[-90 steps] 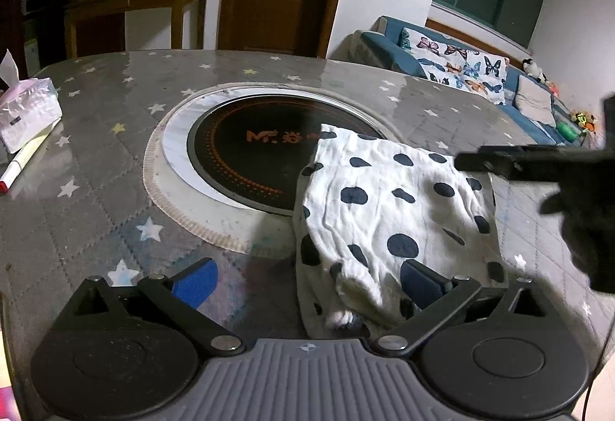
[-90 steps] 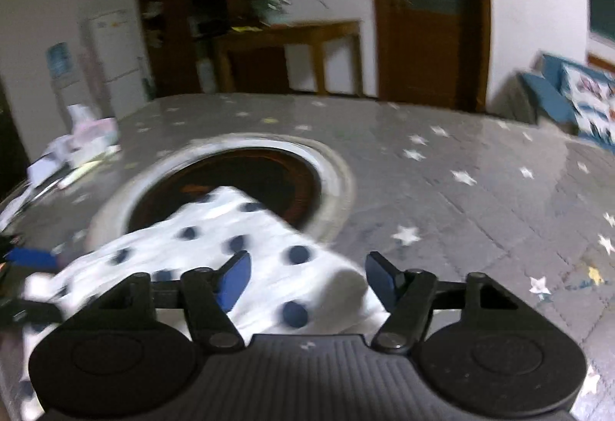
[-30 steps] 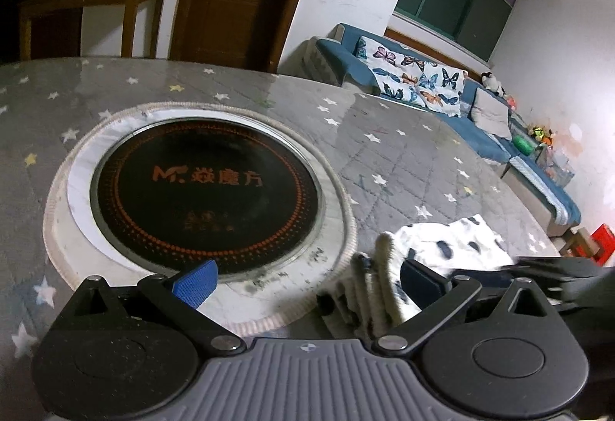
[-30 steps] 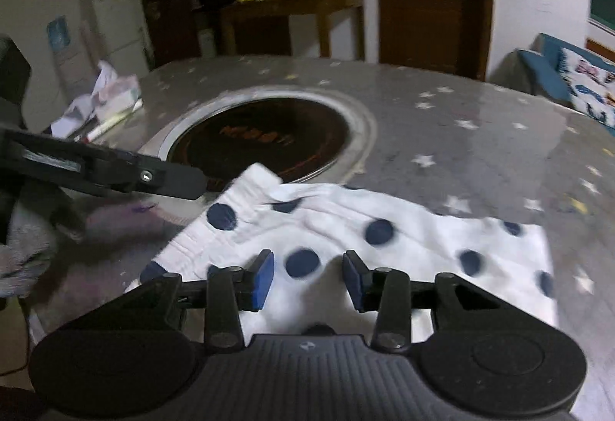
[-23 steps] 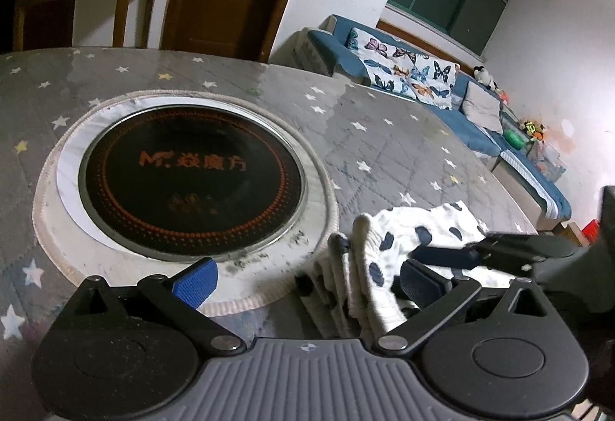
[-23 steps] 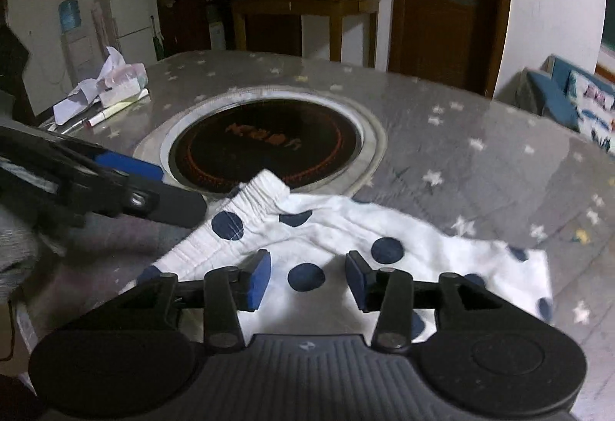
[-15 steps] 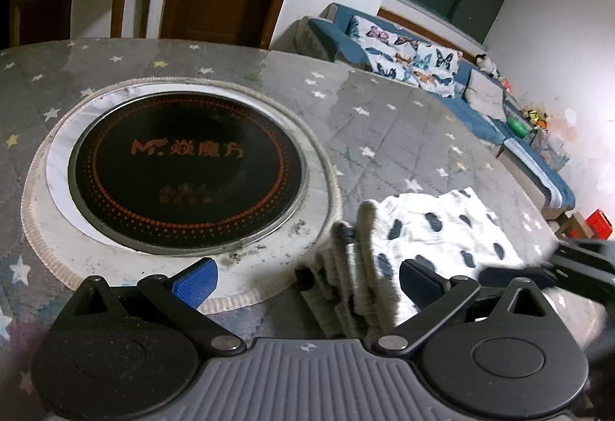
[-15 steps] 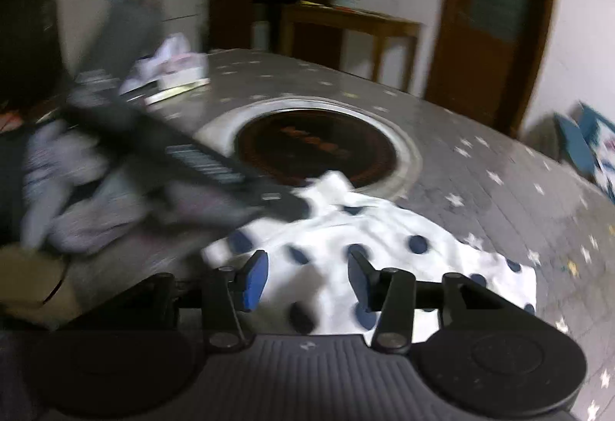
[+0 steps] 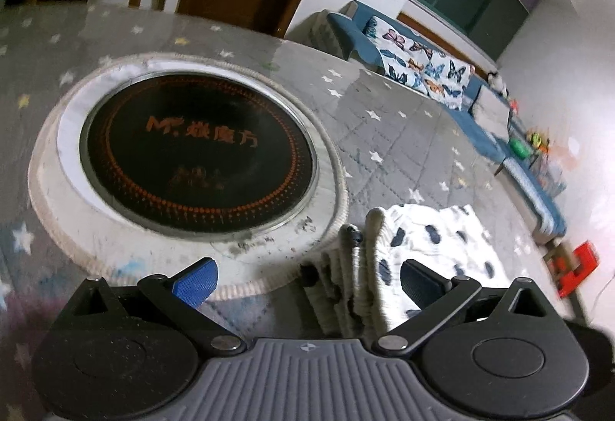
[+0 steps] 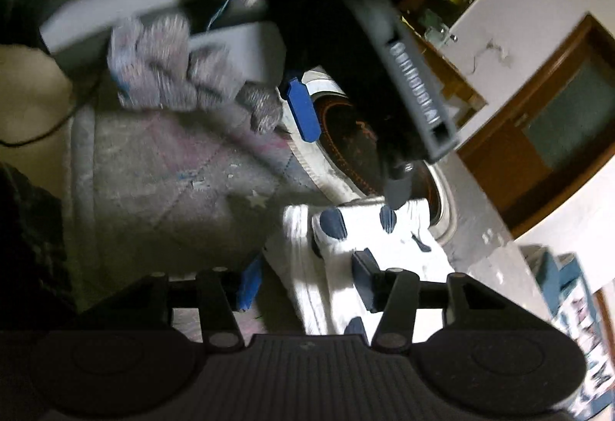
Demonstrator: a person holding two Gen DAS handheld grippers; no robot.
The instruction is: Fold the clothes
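A white garment with dark polka dots (image 9: 434, 244) lies folded into a small stack on the grey starred table cover (image 9: 403, 136), just right of the round black hotplate (image 9: 196, 152). My left gripper (image 9: 307, 277) is open, its fingers wide apart, with the stack's ribbed edge between them near the right finger. In the right wrist view the same garment (image 10: 369, 248) lies under my right gripper (image 10: 307, 280), which is open with the folded edge between its fingers. The left gripper and gloved hand (image 10: 180, 71) fill the top of that view.
The hotplate sits in a white ring (image 9: 57, 136) set in the table. A blue sofa with butterfly cushions (image 9: 419, 63) stands beyond the table's far right edge. A wooden door (image 10: 549, 125) and shelves are behind.
The right gripper has opened wider and swung round to view the garment's folded end close beside the left gripper. The left gripper stays open over the stack's edge.
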